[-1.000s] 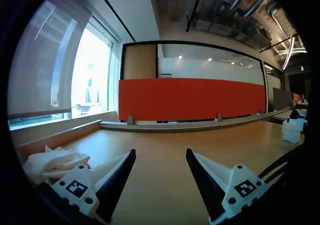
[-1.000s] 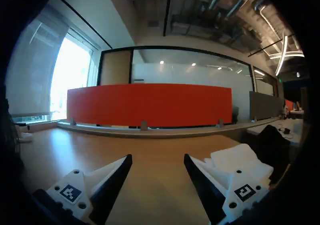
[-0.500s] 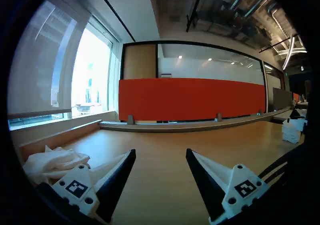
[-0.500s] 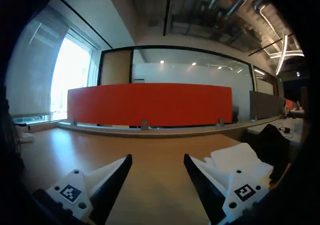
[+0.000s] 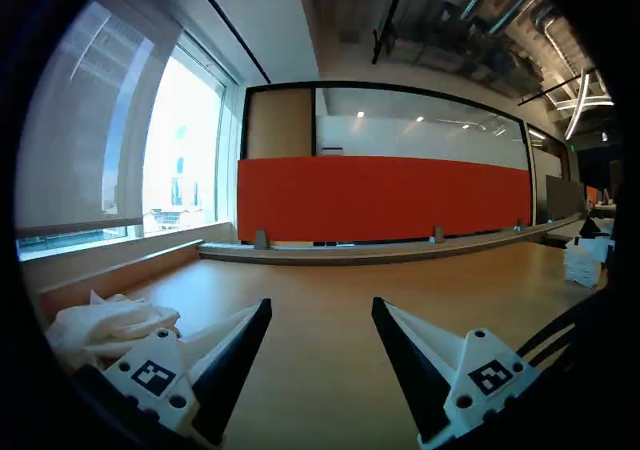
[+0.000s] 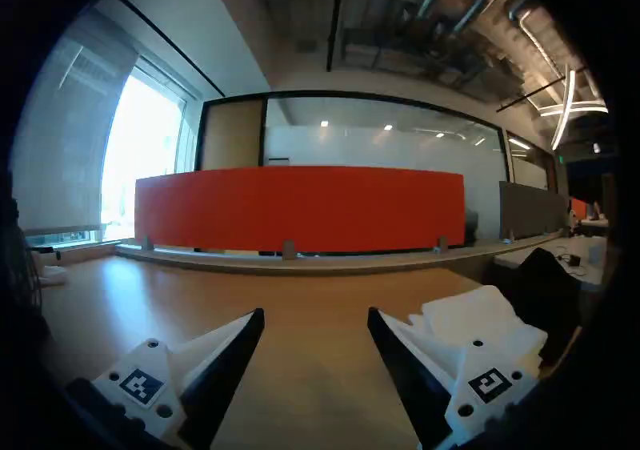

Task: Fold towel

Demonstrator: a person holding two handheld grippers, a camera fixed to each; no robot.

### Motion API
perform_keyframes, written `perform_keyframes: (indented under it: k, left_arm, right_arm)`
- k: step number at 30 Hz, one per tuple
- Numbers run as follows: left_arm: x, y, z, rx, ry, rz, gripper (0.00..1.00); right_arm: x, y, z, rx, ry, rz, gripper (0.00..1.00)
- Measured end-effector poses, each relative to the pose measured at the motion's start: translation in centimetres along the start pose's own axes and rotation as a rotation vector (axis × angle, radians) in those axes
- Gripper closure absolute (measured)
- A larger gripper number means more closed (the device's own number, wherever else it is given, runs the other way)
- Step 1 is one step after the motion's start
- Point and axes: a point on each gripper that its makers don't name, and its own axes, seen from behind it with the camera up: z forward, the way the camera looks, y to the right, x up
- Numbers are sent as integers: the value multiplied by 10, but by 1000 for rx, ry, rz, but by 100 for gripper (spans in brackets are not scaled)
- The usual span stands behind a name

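A crumpled white towel [image 5: 108,326] lies on the wooden table [image 5: 336,290] at the left in the left gripper view, just behind the left finger. My left gripper [image 5: 322,309] stands open over bare wood, nothing between its fingers. A stack of folded white towels [image 6: 480,318] rests at the right in the right gripper view, partly hidden behind the right finger. My right gripper [image 6: 316,317] is open above the wooden table [image 6: 304,298] and holds nothing. A far white stack [image 5: 584,259] sits at the right edge in the left gripper view.
An orange divider panel [image 5: 384,198] runs along the table's far edge, also seen as the orange panel [image 6: 300,210]. A bright window [image 5: 180,162] and a sill lie to the left. A dark object [image 6: 544,286] sits beside the folded stack.
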Motion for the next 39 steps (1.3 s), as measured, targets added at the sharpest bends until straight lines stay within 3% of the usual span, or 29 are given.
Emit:
perform_keyframes:
  k: [39]
  left_arm:
    - [5, -2, -2, 0, -1, -1, 7]
  right_arm:
    - [0, 0, 0, 0, 0, 0, 0]
